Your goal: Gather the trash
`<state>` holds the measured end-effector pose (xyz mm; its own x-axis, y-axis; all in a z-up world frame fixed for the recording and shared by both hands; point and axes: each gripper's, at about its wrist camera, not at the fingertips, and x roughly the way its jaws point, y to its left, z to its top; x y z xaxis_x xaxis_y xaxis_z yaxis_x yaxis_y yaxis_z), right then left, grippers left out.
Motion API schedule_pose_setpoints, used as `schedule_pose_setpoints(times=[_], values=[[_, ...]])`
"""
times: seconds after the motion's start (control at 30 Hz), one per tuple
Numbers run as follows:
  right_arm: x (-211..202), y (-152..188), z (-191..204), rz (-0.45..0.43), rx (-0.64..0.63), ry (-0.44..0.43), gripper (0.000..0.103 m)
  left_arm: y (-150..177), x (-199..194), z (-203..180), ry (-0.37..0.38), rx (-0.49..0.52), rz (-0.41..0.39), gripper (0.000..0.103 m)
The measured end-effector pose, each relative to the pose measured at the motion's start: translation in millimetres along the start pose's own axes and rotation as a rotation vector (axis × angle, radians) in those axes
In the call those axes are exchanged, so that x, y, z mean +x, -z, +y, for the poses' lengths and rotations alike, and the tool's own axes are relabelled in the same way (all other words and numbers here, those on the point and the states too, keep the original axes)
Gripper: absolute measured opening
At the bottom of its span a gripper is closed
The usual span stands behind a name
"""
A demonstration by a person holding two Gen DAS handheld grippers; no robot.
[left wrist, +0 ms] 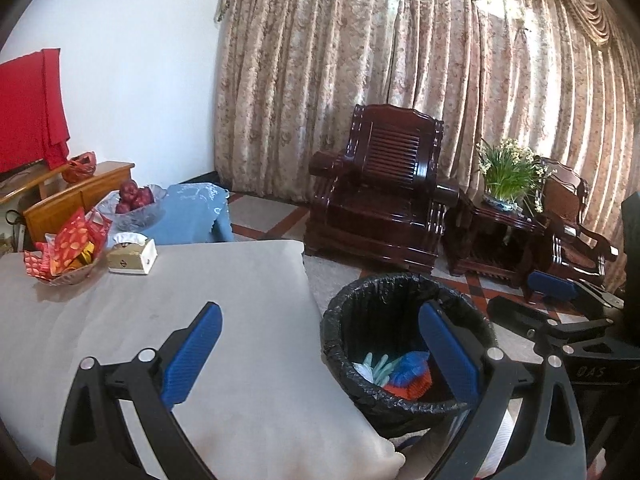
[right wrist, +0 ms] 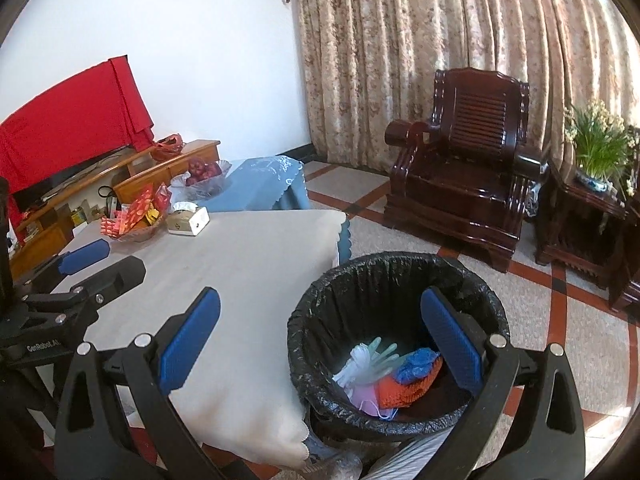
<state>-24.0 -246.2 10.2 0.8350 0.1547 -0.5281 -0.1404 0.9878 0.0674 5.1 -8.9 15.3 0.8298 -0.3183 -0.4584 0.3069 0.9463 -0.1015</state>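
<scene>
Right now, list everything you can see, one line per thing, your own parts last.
table: one, beige cloth cover, left of the bin
bin: one, black liner, on the floor at the table's corner
trash: a few pieces, white, blue, orange, pink, inside the bin
snack basket: one, red and orange packets, far table end
box: one, gold and white, beside the basket
fruit bowl: one, glass, red fruit, on blue cloth
armchair: one in full view, dark wood, by the curtain
plant: one, green, on the side table
left tongs: blue pads, open, empty
right tongs: blue pads, open, empty
</scene>
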Motion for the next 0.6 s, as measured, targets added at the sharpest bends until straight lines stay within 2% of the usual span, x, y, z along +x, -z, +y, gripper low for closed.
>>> schedule_pose_setpoints(times=[0.6], values=[[-2.1, -1.5, 1.3, -0.006, -0.006, 0.005, 0.098, 0.3, -3.1, 2.3, -0.020, 0.005, -0.006, 0.097]])
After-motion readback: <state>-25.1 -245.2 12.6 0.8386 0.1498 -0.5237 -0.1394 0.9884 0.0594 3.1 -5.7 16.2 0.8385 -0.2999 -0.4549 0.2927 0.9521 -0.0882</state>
